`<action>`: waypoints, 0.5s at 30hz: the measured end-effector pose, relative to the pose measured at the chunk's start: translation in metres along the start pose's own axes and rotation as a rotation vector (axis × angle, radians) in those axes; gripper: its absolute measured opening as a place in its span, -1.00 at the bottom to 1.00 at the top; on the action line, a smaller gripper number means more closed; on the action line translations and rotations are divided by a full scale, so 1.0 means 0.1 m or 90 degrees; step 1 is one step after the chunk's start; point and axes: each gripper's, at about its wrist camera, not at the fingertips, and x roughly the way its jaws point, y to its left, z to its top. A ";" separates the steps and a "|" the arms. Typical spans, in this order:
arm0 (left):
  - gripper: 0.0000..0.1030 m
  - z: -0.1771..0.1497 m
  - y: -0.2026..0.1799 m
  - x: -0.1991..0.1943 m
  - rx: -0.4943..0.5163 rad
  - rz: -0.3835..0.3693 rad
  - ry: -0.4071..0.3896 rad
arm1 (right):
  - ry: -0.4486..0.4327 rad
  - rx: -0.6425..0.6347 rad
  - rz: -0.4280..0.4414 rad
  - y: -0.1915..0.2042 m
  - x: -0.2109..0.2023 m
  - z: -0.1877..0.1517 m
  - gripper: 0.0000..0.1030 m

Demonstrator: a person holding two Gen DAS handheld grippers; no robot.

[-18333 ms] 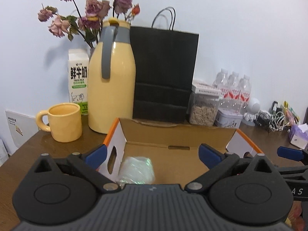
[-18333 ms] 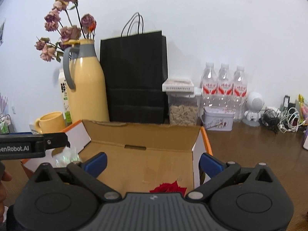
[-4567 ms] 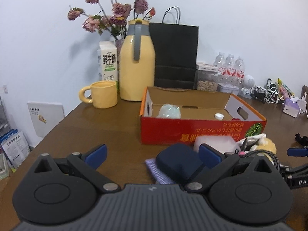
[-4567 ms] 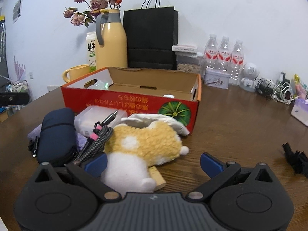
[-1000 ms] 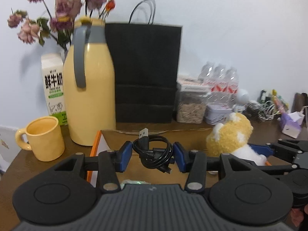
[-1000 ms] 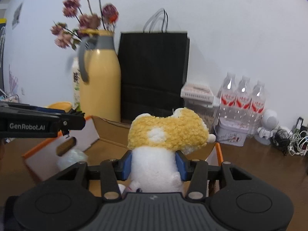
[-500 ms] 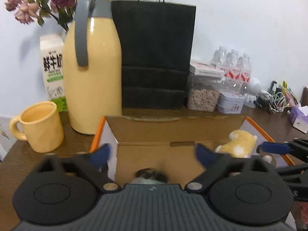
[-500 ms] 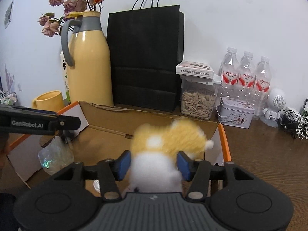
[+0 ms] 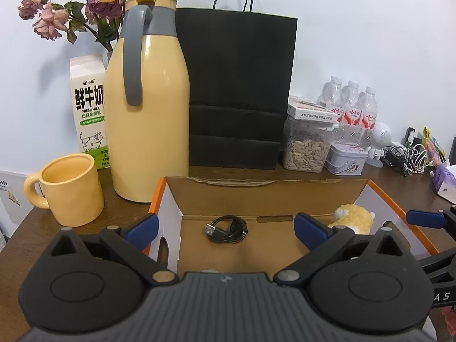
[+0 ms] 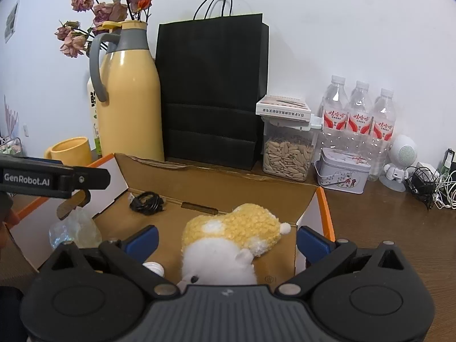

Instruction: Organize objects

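Cardboard box (image 9: 265,196) sits on my tabletop (image 10: 384,228), flaps up, in front of the yellow thermos (image 9: 148,108) and the black paper bag (image 9: 236,94). My left claw (image 9: 225,226) hangs over the box with its blue pads spread wide and nothing between them. The coiled black cable (image 9: 226,229) lies loose on the box floor near the back wall, clear of both pads.

My right claw (image 10: 226,238) is over the right part of the same box, and its jaws are opening. The plush toy (image 10: 230,242), yellow on top and white below, lies on the box floor between the pads, but neither pad presses on it. From this side I also see the cable (image 10: 146,202) at the back left of the box, a crumpled clear plastic bag (image 10: 74,230) at the left end, and a small white cap (image 10: 154,268) just left of the plush.

A yellow mug (image 9: 68,189) stands on the tabletop left of the box, beside the thermos.
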 end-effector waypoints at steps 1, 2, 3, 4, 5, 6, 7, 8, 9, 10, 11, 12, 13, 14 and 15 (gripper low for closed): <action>1.00 0.00 -0.01 -0.01 0.000 0.000 -0.003 | -0.002 0.000 -0.001 0.00 -0.01 0.00 1.00; 1.00 0.01 -0.01 -0.04 0.000 0.001 -0.008 | -0.004 -0.001 -0.002 0.00 -0.02 0.01 1.00; 1.00 0.02 -0.01 -0.06 0.000 0.001 -0.012 | -0.007 -0.001 -0.003 0.00 -0.04 0.01 1.00; 1.00 0.02 -0.02 -0.09 0.001 0.001 -0.017 | -0.010 -0.001 -0.005 -0.01 -0.06 0.02 1.00; 1.00 0.03 -0.03 -0.11 0.002 0.001 -0.022 | -0.013 -0.002 -0.006 -0.02 -0.07 0.02 1.00; 1.00 0.03 -0.04 -0.14 0.003 0.002 -0.028 | -0.016 -0.003 -0.009 -0.02 -0.10 0.03 1.00; 1.00 0.04 -0.05 -0.17 0.005 0.004 -0.033 | -0.020 -0.003 -0.010 -0.02 -0.12 0.04 1.00; 1.00 0.04 -0.06 -0.20 0.007 0.004 -0.038 | -0.023 -0.005 -0.012 -0.02 -0.14 0.04 1.00; 1.00 0.04 -0.07 -0.24 0.009 0.003 -0.044 | -0.027 -0.006 -0.014 -0.02 -0.17 0.04 1.00; 1.00 0.04 -0.08 -0.28 0.010 0.003 -0.049 | -0.030 -0.007 -0.015 -0.02 -0.19 0.05 1.00; 1.00 0.04 -0.08 -0.31 0.010 0.002 -0.053 | -0.034 -0.009 -0.016 -0.01 -0.22 0.05 1.00; 1.00 0.04 -0.09 -0.35 0.011 0.001 -0.058 | -0.037 -0.010 -0.017 -0.01 -0.25 0.05 1.00; 1.00 0.05 -0.09 -0.39 0.011 0.001 -0.062 | -0.040 -0.012 -0.018 0.00 -0.28 0.05 1.00; 1.00 0.04 -0.10 -0.43 0.010 0.000 -0.067 | -0.044 -0.013 -0.020 0.01 -0.31 0.05 1.00; 1.00 0.04 -0.10 -0.48 0.010 -0.001 -0.073 | -0.048 -0.016 -0.022 0.02 -0.35 0.04 1.00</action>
